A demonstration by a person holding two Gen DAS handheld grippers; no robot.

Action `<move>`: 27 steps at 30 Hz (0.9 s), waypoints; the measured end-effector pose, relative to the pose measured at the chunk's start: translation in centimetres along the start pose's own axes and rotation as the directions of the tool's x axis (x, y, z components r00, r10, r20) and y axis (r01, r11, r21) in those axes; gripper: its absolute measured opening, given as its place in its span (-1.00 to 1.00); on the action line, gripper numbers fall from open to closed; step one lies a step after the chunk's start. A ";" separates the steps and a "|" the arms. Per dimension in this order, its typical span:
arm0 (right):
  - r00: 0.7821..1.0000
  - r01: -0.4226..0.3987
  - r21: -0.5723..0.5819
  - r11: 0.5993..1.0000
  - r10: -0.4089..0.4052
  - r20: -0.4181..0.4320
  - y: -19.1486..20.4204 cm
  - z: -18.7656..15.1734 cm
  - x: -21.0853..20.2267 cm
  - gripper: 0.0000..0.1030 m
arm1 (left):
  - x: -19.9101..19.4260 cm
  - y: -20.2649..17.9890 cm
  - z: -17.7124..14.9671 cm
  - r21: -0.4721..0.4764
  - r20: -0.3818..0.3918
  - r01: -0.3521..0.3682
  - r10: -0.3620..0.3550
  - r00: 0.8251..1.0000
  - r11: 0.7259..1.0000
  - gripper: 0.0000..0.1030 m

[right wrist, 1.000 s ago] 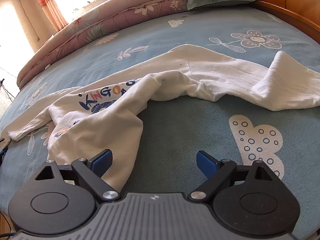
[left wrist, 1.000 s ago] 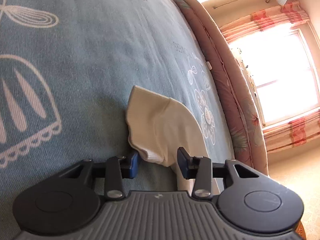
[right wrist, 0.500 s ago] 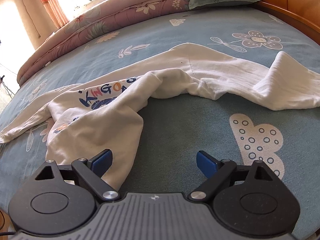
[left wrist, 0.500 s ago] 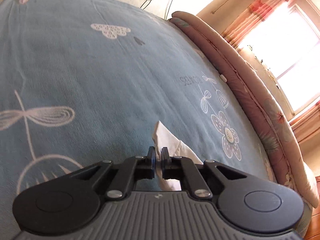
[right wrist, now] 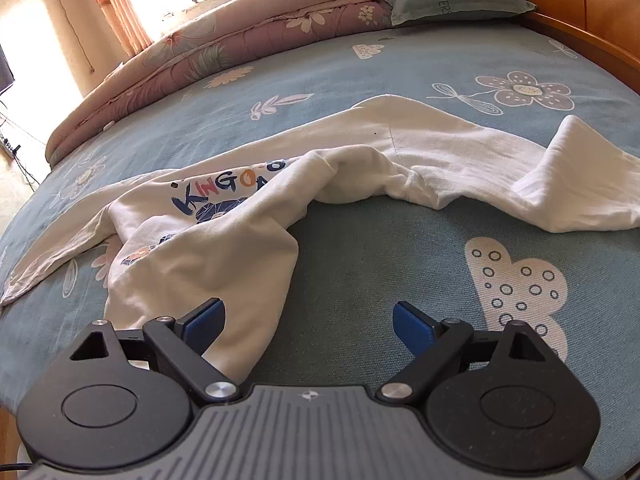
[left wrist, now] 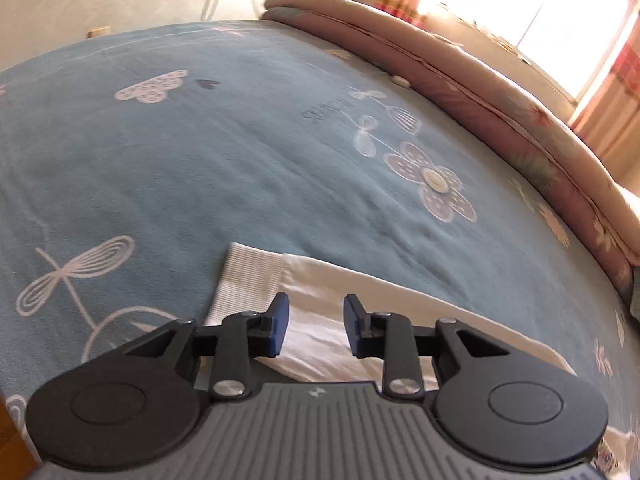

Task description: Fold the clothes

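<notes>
Now the left gripper (left wrist: 312, 326) hangs just above the ribbed cuff (left wrist: 250, 280) of the white cotton long-sleeved shirt (right wrist: 248, 216). Its blue pads (left wrist: 279, 326) are partly apart and opening, with nothing pinched between them; the sleeve lies flat on the bed beneath the gap. The right gripper (right wrist: 308, 326) is spread wide and empty, poised over the shirt's lower hem (right wrist: 208, 276), which passes under its left pad.

The garment lies crumpled on the pale blue flower-printed bedsheet (left wrist: 200, 168), printed chest facing up. Its long axis runs sleeve to sleeve across the right view. One sleeve trails away left towards the left gripper, and the other ends in a bunched fold (right wrist: 576, 176) at the far right. The body hem is nearest the right gripper, so that hand is probably best placed for the next grasp.

Half a second ago the left pads were clamped shut on the cuff, which stood bunched. The cuff is now released and spread flat. The right view is unchanged.
</notes>
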State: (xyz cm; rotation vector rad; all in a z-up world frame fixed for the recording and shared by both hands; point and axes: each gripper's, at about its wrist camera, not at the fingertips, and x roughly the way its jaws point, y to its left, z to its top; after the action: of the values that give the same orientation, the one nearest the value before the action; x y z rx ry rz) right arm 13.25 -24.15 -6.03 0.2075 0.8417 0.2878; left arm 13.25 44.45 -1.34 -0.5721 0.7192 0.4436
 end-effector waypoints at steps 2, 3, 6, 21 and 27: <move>1.000 -0.011 -0.013 1.000 0.011 0.007 0.0 0.3 -0.3 0.82 | 0.4 -3.5 -1.1 0.078 -0.034 0.056 -0.054 0.998 0.995 -0.19; 1.000 -0.017 -0.019 1.000 0.017 0.011 0.0 0.4 -0.4 0.82 | 0.8 -5.2 -1.8 0.113 -0.054 0.087 -0.081 0.995 0.990 -0.16; 0.999 -0.038 -0.032 0.999 0.038 0.015 -0.2 0.7 -0.8 0.82 | 2.0 -11.2 -4.4 0.216 -0.134 0.191 -0.165 0.977 0.957 -0.10; 0.988 -0.155 -0.115 0.981 0.155 -0.010 -1.7 2.2 -0.3 0.83 | 4.0 -31.7 -12.3 0.504 -0.342 0.491 -0.357 0.869 0.711 0.08; 0.982 -0.185 -0.199 0.962 0.187 -0.009 -3.0 7.4 0.3 0.83 | 6.9 -35.7 -10.6 0.612 -0.280 0.435 -0.334 0.900 0.660 0.11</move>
State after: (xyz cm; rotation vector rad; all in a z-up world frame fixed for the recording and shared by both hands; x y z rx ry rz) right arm 19.54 -27.31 -2.33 0.1006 0.7785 0.5446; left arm 32.75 11.94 -0.96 -0.0583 0.8085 -0.2748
